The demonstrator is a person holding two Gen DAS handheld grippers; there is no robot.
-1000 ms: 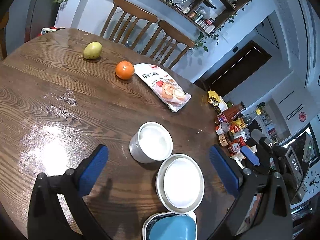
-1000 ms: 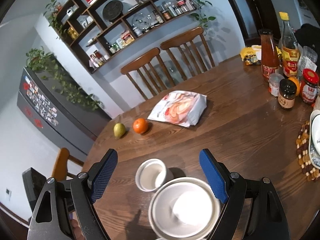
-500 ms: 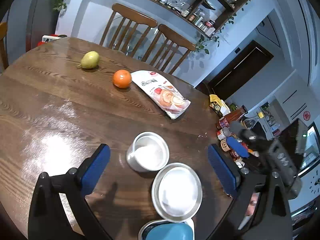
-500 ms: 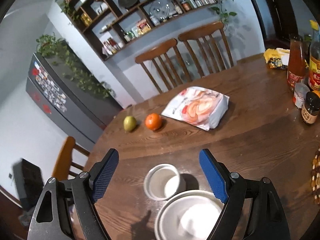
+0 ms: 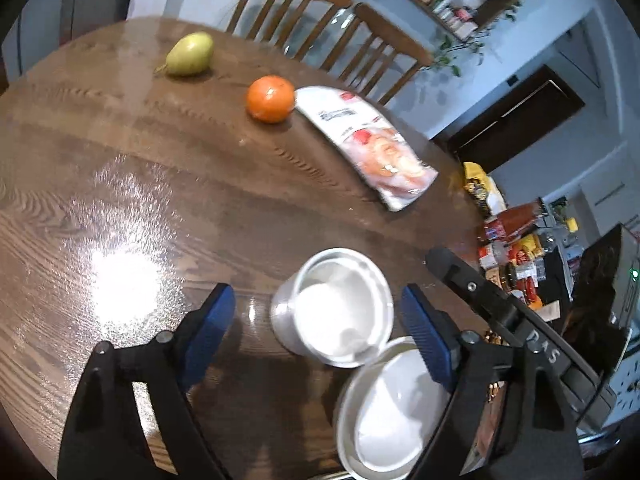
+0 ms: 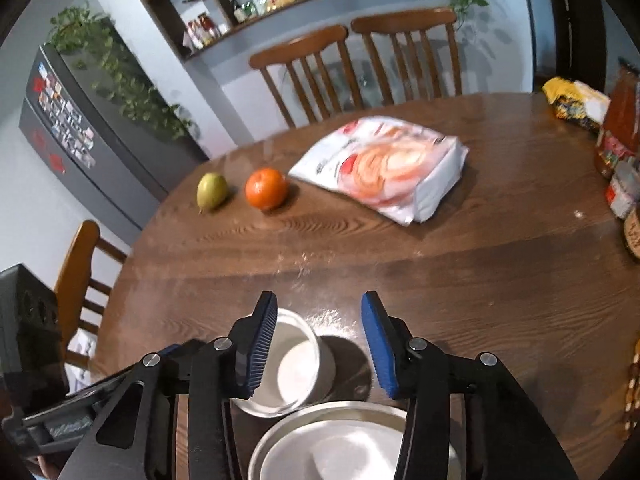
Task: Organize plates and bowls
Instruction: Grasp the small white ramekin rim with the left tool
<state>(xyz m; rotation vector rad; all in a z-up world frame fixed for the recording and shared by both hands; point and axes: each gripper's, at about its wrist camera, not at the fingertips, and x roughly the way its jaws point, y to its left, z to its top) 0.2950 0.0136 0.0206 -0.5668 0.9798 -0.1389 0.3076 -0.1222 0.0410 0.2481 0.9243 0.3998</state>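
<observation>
A small deep white bowl [image 5: 336, 308] stands on the round wooden table [image 5: 120, 168], with a wider shallow white bowl [image 5: 394, 408] just in front of it. My left gripper [image 5: 316, 332] is open, its blue fingers either side of the small bowl and apart from it. In the right wrist view the small bowl [image 6: 296, 364] lies between my right gripper's [image 6: 320, 344] fingers, which are partly closed around its far rim without gripping it. The wide bowl [image 6: 332, 444] sits below. The right gripper's black frame shows at the right of the left wrist view.
A pear [image 6: 211, 191], an orange [image 6: 266, 189] and a snack bag [image 6: 384, 166] lie across the table's far side. Sauce bottles and jars [image 5: 516, 236] crowd the right edge. Two wooden chairs [image 6: 352, 68] stand behind the table.
Both grippers have moved forward and down toward the small bowl. The right gripper's fingers have narrowed from wide open to partly closed around the bowl's rim.
</observation>
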